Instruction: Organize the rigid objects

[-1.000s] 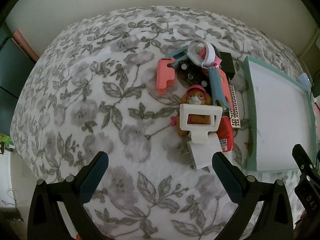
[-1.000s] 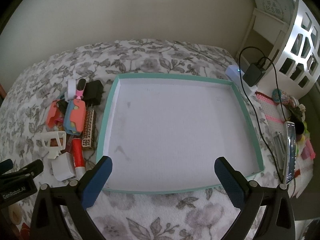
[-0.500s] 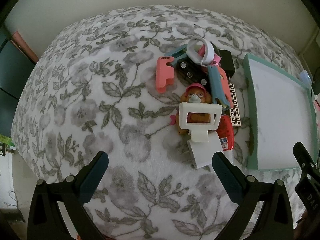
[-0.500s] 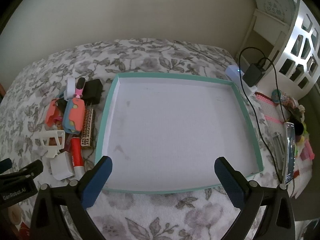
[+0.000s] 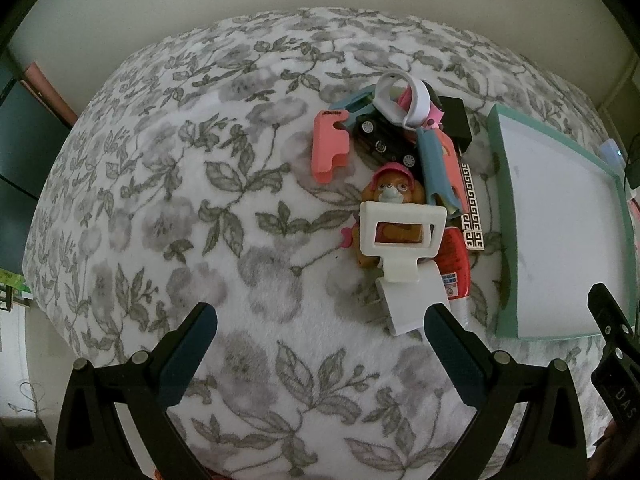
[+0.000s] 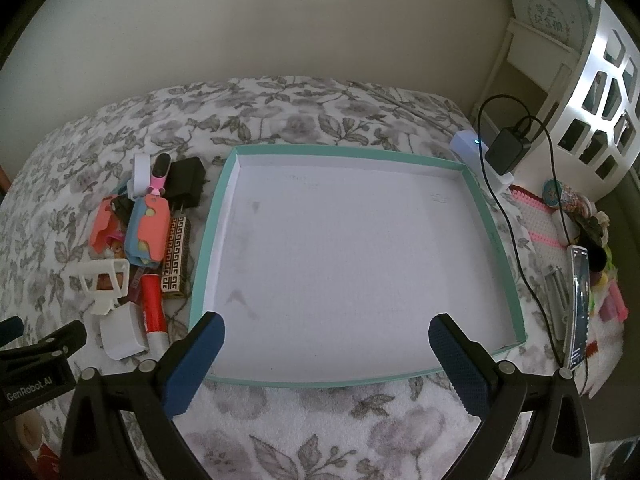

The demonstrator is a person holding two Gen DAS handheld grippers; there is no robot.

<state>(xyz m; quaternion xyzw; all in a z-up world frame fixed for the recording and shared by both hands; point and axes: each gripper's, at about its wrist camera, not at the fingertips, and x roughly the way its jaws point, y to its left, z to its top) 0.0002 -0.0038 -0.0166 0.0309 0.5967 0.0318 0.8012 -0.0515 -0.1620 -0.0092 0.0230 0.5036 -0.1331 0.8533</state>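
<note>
White plastic holder (image 5: 402,240) lies just beyond our spread, empty left gripper (image 5: 320,338), right of centre, long axis running near-to-far.

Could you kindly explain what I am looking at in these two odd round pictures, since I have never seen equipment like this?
Each picture comes from a wide-angle camera fixed to a hand-held gripper; a person holds one in each hand. The left gripper looks down on a pile of small things on a flowered bedspread: a toy dog, a black toy car, a pink plastic piece, a white holder and more. The right gripper hovers over an empty teal-edged tray beside that pile. Both jaws stand wide open and hold nothing.
</note>
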